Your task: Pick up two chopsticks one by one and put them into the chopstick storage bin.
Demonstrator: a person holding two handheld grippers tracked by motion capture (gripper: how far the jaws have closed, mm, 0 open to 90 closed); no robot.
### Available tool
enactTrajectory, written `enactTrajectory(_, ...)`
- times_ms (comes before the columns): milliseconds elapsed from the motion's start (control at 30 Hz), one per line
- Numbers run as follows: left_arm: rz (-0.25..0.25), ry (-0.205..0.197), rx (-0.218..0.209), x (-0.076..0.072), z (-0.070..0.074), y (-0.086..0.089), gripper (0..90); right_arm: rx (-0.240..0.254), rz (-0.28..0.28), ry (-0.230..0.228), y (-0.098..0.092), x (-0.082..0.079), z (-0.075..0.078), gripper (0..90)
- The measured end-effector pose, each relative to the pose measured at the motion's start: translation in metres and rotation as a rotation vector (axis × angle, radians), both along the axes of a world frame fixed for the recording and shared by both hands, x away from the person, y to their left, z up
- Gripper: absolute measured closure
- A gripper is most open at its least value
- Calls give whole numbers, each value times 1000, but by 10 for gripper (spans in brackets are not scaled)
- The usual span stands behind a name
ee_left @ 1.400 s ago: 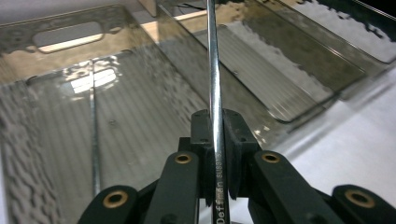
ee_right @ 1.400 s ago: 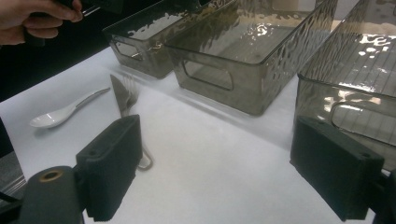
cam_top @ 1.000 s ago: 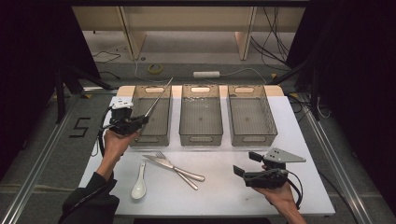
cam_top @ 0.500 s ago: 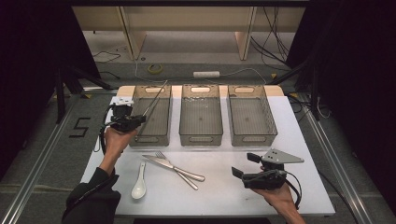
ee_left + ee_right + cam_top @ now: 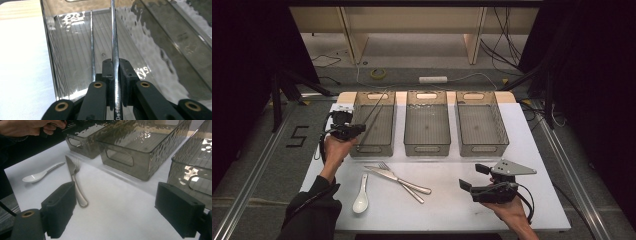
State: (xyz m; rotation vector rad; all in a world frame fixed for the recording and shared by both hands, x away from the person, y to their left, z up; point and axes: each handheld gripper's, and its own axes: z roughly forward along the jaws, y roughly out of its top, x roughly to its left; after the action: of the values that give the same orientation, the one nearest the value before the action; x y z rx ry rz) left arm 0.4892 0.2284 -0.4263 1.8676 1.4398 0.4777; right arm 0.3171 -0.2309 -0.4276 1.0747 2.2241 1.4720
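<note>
Oddly, left claw point(image 5: 115, 75) pinches a chopstick point(image 5: 114, 37) (tip cropped); right claw point(image 5: 125, 207) gapes.

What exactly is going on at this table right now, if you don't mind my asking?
A person is sorting cutlery into bins. The left claw is shut on a thin metal chopstick, holding it over the left bin, where a second chopstick already leans. The right claw rests open above the white table. A knife, a fork and a white spoon lie in front of the bins, not yet sorted.
</note>
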Motion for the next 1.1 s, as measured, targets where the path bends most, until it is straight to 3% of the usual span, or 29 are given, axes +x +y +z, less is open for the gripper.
enactTrajectory(300, 9, 21, 27, 5, -5, -6, 829, 0, 8, 2, 1, 0, 0, 185)
enactTrajectory(500, 29, 23, -1, 6, -9, -2, 816, 0, 11, 4, 1, 0, 0, 186)
enactTrajectory(567, 23, 36, -25, 7, -8, 0, 724, 0, 12, 5, 1, 0, 0, 186)
enactTrajectory(733, 8, 37, -52, 2, -3, 0, 629, 4, 9, 3, 1, 0, 1, 187)
enactTrajectory(967, -6, 65, -69, -14, 7, 1, 431, 4, 1, -5, -1, -1, 2, 187)
enactTrajectory(1100, -36, 98, -53, -23, 10, -2, 339, -2, 1, -9, 0, -1, 2, 187)
